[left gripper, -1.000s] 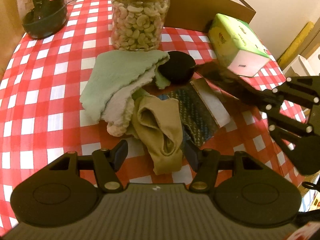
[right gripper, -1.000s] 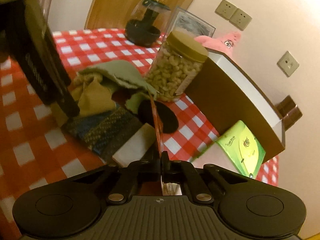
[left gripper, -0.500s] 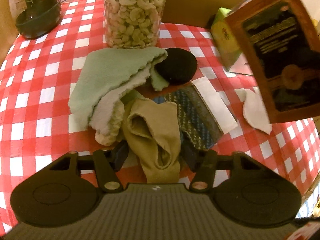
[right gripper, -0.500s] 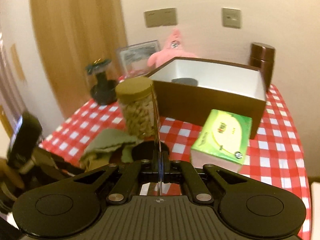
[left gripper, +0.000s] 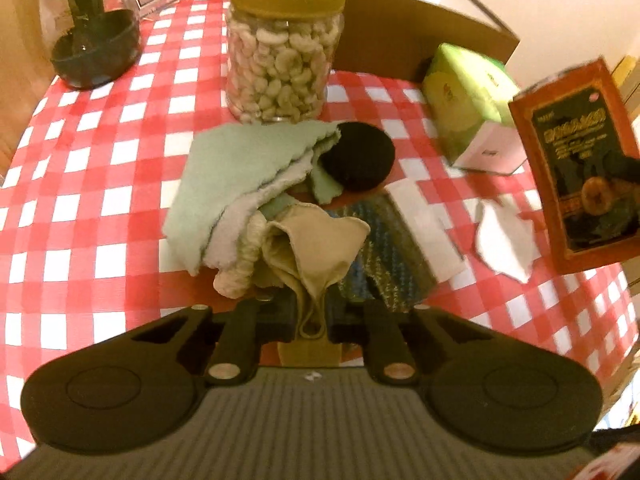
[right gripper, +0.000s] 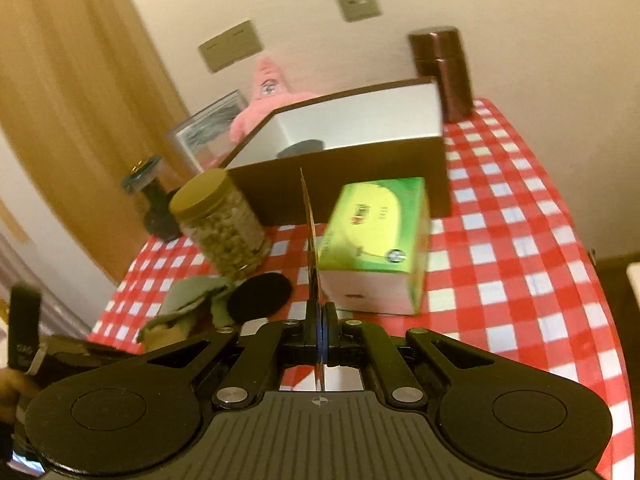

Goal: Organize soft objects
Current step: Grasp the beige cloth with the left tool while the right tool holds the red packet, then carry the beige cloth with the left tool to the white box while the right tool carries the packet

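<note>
Jaws just closed on 1 tan cloth (left gripper: 316, 248)

Around one jar of cashews (left gripper: 285, 46), the following are counted: one mint-green cloth (left gripper: 236, 172), one tan cloth (left gripper: 320, 248), one black round pad (left gripper: 360, 158), one plaid fabric piece (left gripper: 384, 256), one white scrap (left gripper: 504, 240), one green tissue box (left gripper: 468, 104), one brown box (right gripper: 360, 168), one flat red packet (left gripper: 580, 168), one dark glass jar (left gripper: 92, 36), one pink plush toy (right gripper: 268, 92), and two wall plates (right gripper: 357, 0) behind it.

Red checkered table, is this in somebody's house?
Probably a home dining spot: a checkered tablecloth, a jar of cashews and a pink plush toy by wall sockets.
</note>
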